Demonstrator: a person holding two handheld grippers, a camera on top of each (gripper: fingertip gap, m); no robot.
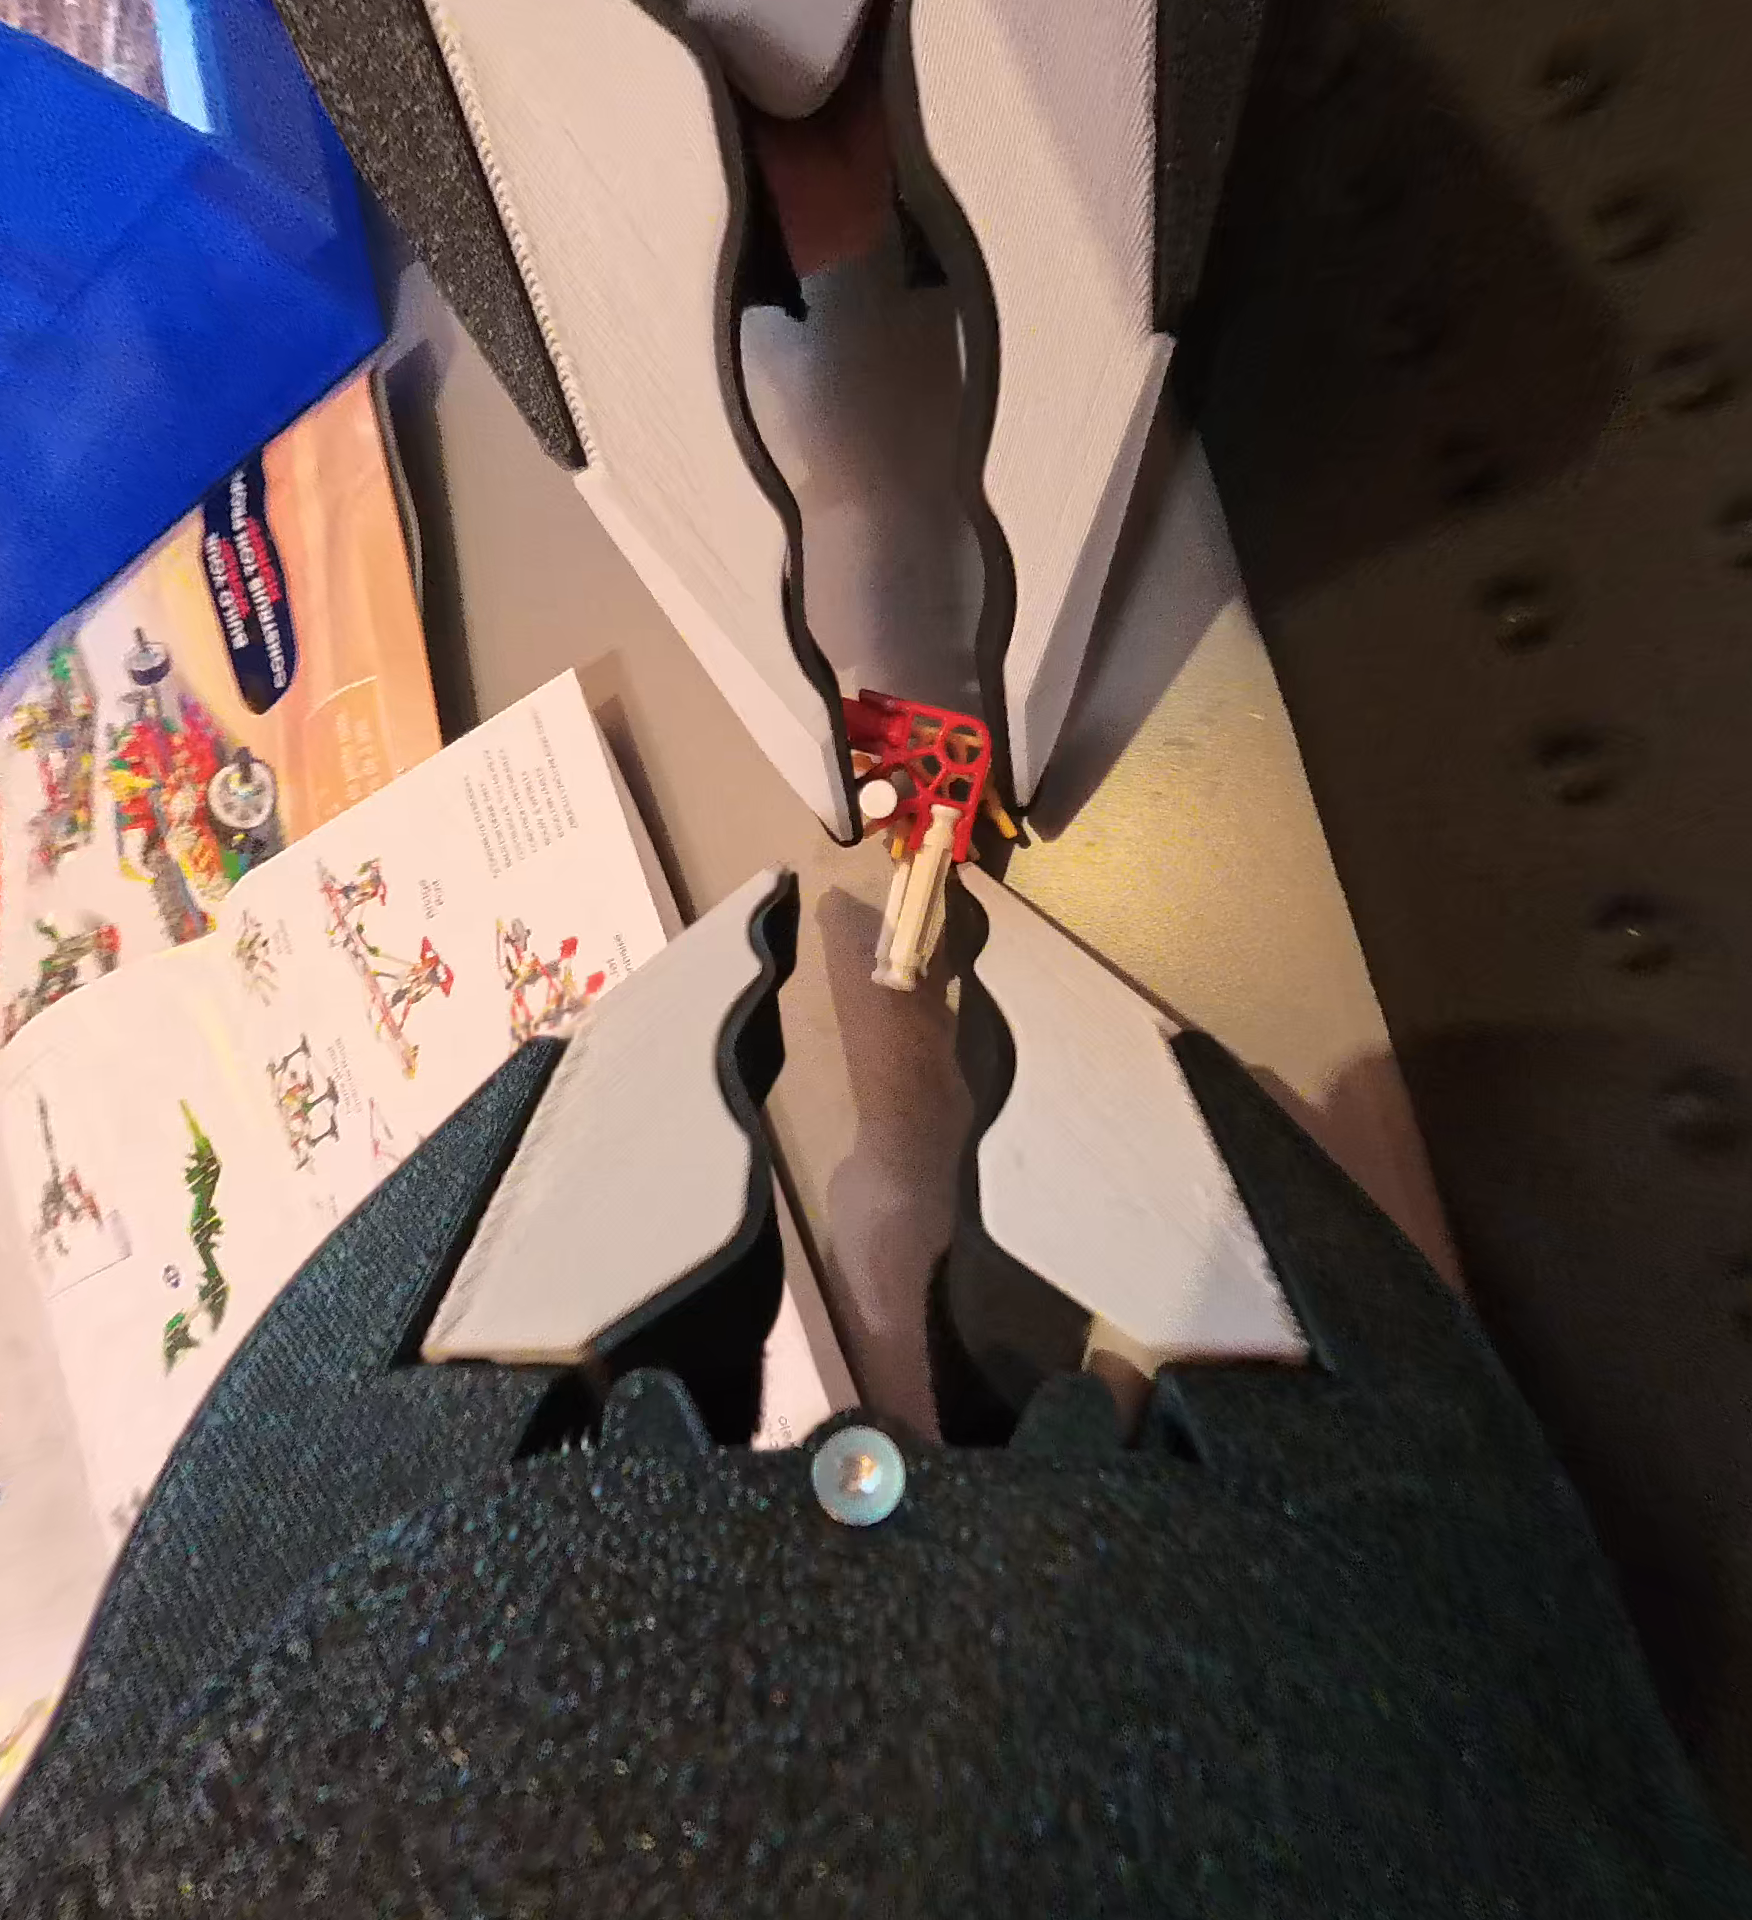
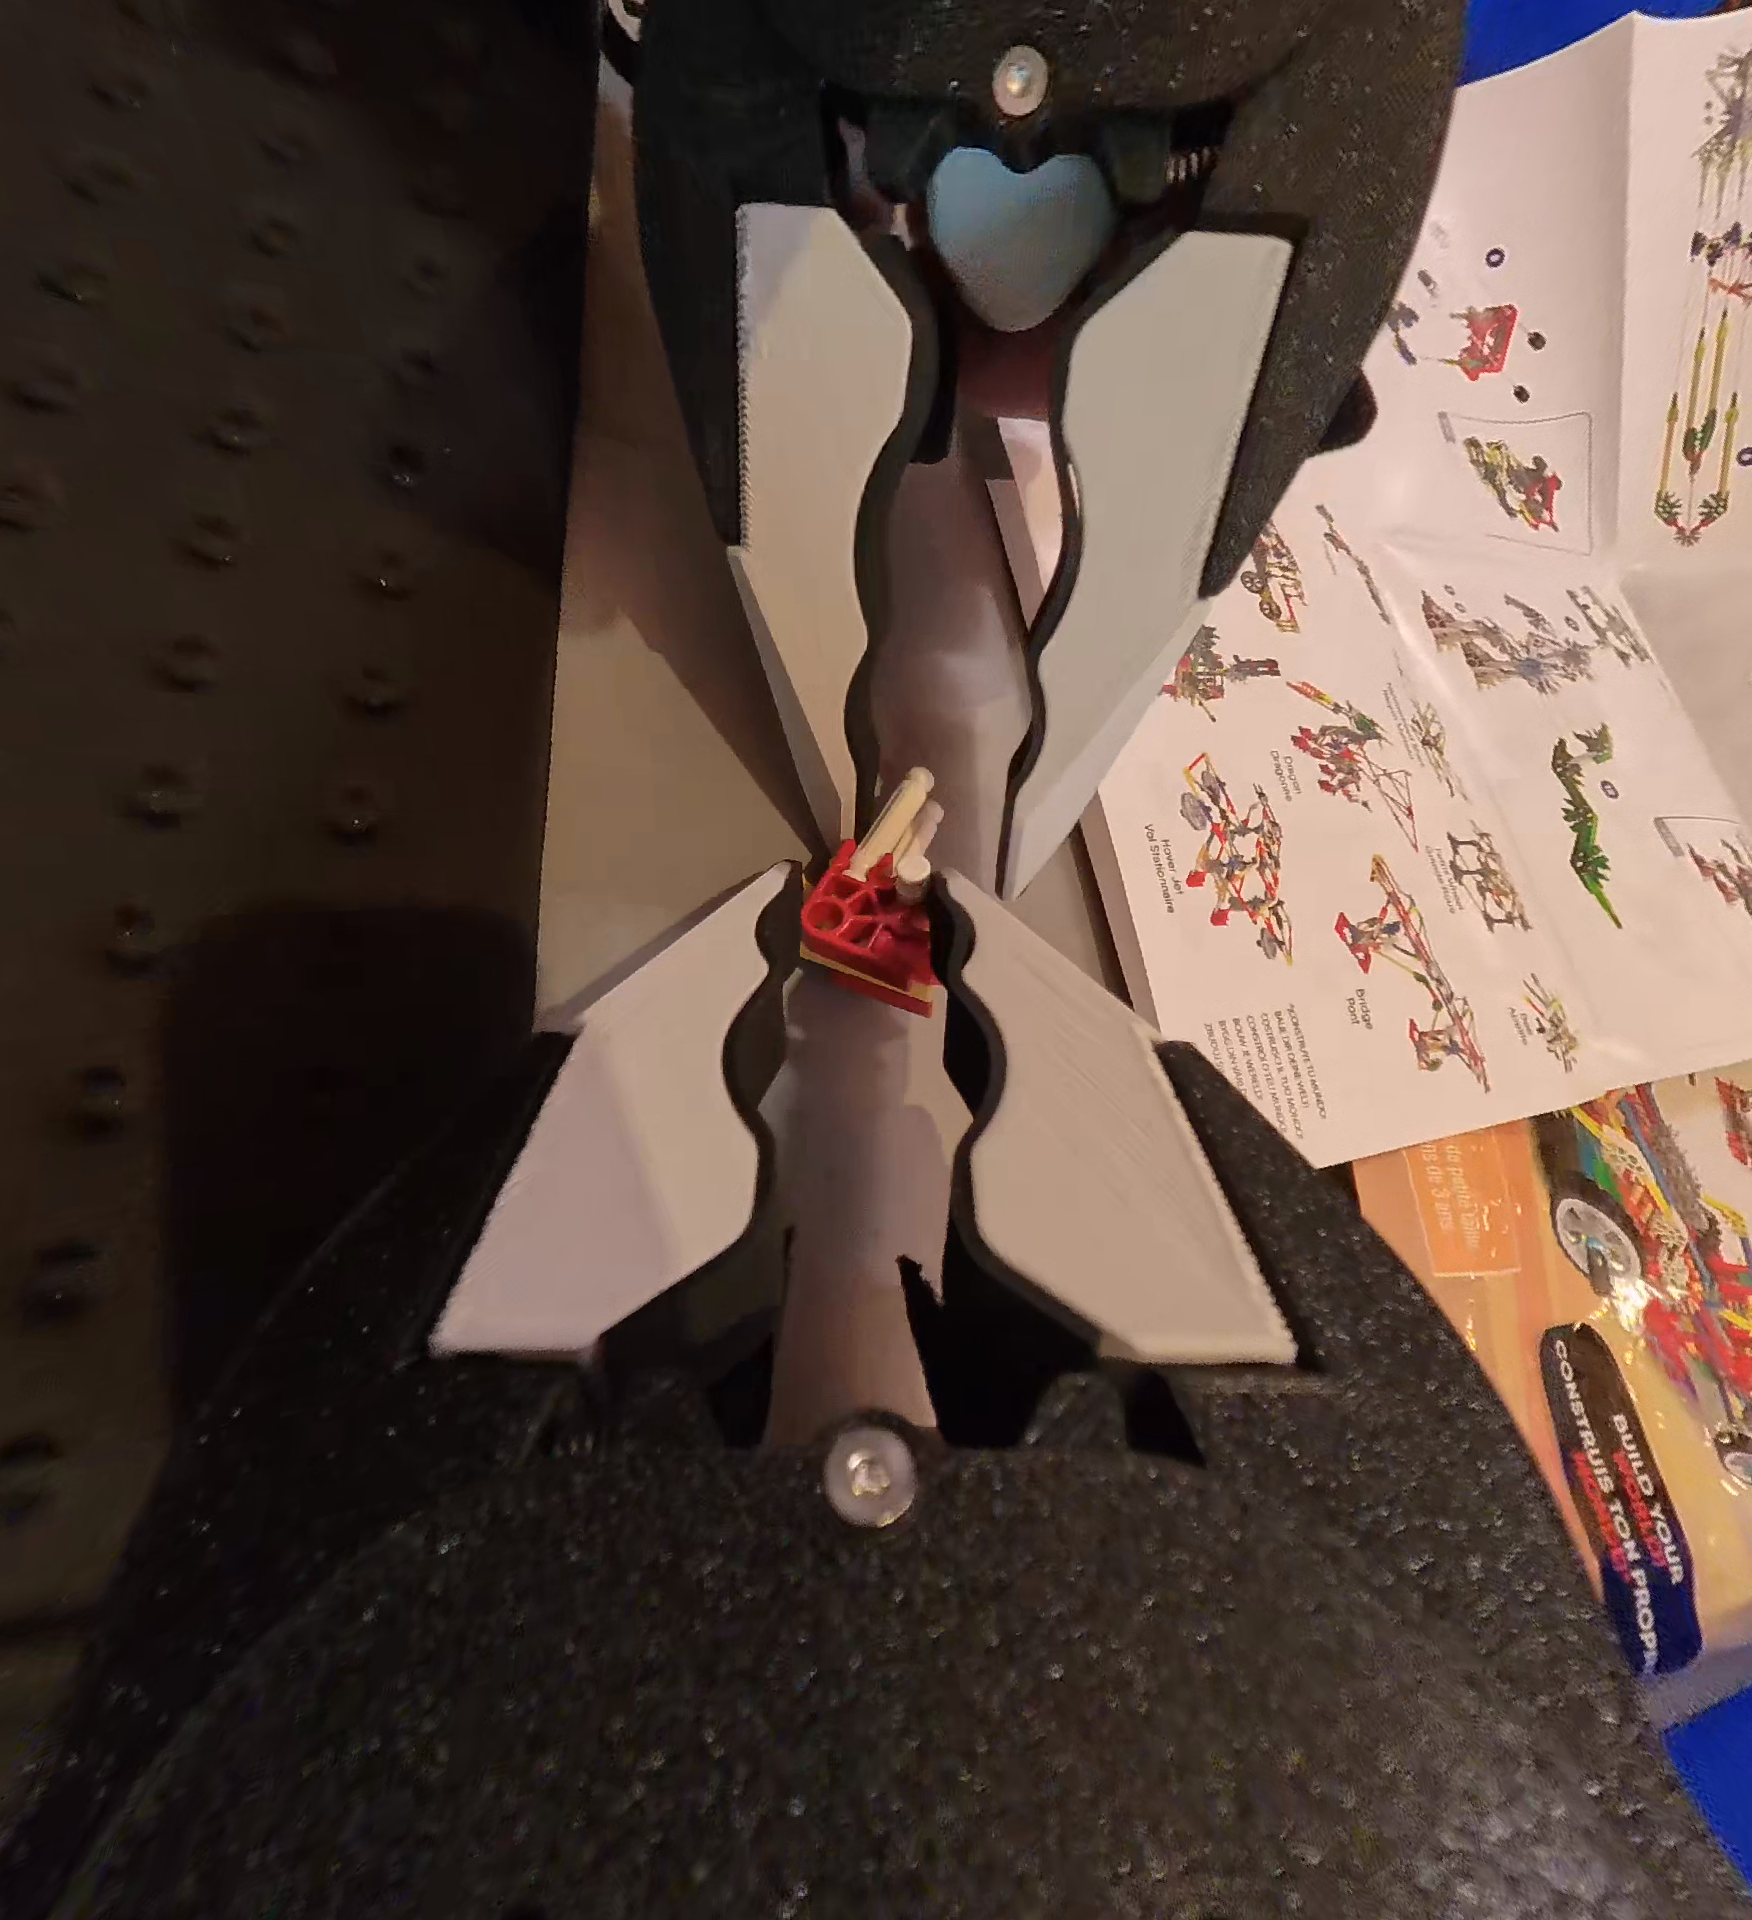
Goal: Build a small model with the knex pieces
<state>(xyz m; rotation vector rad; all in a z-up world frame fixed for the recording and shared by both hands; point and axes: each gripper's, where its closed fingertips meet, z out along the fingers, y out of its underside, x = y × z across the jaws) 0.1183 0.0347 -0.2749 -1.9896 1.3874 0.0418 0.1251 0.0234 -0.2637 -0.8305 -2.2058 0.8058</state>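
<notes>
Your two grippers meet tip to tip over the tabletop (image 1: pixel 1204 831), both on one small construction-toy assembly.

Right gripper (image 2: pixel 870 925): closed on the red connector (image 2: pixel 851 909). The connector sits right at the fingertips, pinched on both sides, with yellow pieces under it. In the left wrist view the same red connector (image 1: pixel 929 753) shows between your right gripper's tips (image 1: pixel 939 821) at the far end.

Left gripper (image 1: pixel 877 883): fingertips narrowed around the white rod (image 1: pixel 916 914). The rod runs from the connector back into the gap between the tips. Contact on the right tip looks likely, the left tip shows a slight gap, so I can't tell if it's actually clamped. From the right wrist view the white rods (image 2: pixel 903 816) stick out of the connector toward your left gripper (image 2: pixel 929 831).

Beside the grippers: an unfolded instruction sheet (image 2: pixel 1474 727) and the printed toy box (image 1: pixel 207 707) partly under it, blue fabric (image 1: pixel 103 312) past the box. Opposite side: dark dimpled upholstery (image 2: pixel 228 520).
</notes>
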